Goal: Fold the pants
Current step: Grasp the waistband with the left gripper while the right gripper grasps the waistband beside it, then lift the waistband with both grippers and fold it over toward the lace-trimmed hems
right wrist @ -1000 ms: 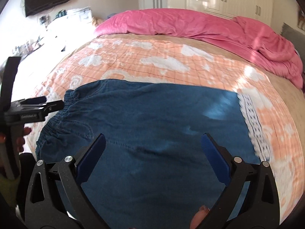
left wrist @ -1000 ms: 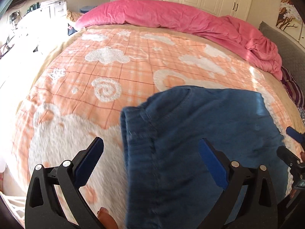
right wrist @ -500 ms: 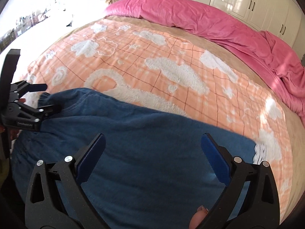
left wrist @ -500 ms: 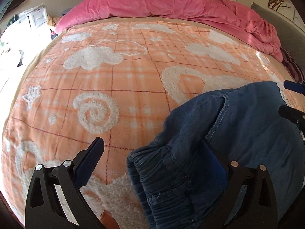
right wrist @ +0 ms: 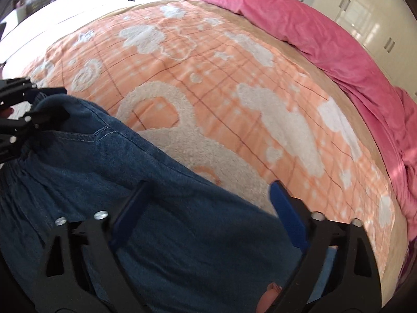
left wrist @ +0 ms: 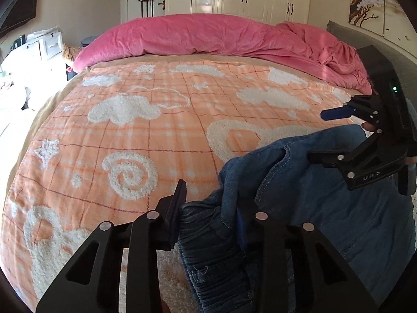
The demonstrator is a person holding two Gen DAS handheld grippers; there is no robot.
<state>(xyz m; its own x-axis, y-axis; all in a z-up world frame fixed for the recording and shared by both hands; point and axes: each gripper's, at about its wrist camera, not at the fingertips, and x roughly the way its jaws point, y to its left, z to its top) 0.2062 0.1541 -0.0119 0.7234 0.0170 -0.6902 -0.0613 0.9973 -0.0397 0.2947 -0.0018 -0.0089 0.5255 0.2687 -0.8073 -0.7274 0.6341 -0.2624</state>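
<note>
Blue denim pants point(left wrist: 325, 208) lie across the near part of the bed, on its orange checked blanket with fluffy white clouds and swirls point(left wrist: 156, 135). My left hand-held gripper point(left wrist: 211, 216), wide open a second ago, has closed on the gathered elastic waistband point(left wrist: 208, 247), and the denim there is now bunched into ridges between its pads. My right hand-held gripper point(right wrist: 208, 208) is still spread wide, empty, poised low over the flat blue cloth with nothing pinched. Since the last moment it has swung toward the waistband end. The grab on one side means, I judge, that the fold is starting: the right one must take its own bit of cloth before I can lift and lay the pants over. A rumpled pink duvet point(left wrist: 221, 36) sits well apart at the far end.
</note>
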